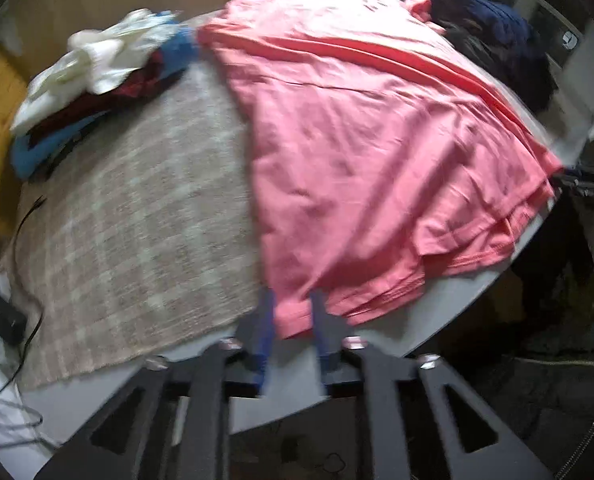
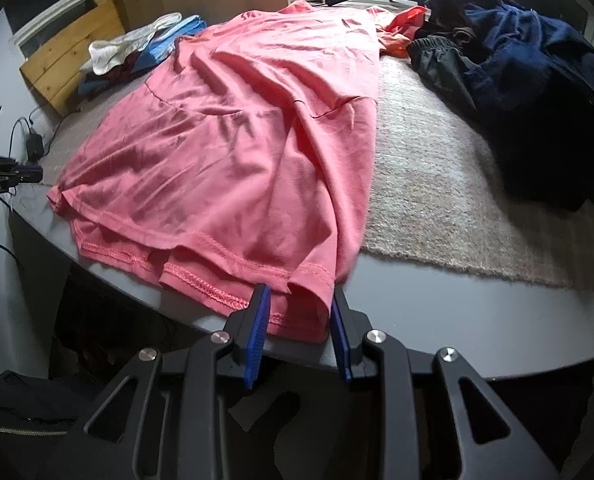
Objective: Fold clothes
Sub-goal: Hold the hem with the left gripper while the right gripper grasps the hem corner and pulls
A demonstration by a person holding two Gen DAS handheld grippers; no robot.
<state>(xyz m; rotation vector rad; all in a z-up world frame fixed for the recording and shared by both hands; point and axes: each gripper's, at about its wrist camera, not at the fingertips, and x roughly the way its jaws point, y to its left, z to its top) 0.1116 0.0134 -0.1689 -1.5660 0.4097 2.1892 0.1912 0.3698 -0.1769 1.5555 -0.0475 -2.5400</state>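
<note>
Pink shirt (image 2: 233, 152) is spread on the gray table (image 2: 437, 320), partly over a beige mat (image 2: 429, 184). Right gripper (image 2: 299, 312) is set narrowly apart, hem corner between its pads; contact cannot be judged. Left gripper (image 1: 291, 312) is blurred, hem between fingers, grip unclear. Dark clothes pile (image 2: 529, 80) is cut off at the edge

Both views are taken from just above the near edge of the counter (image 1: 449, 300), angled steeply down and forward along each set of tongs. The left view is set at one hem corner of the pink shirt (image 1: 377, 140), the right view at the other. The shirt, the rug (image 1: 137, 200) and the clothes piles are shared.
</note>
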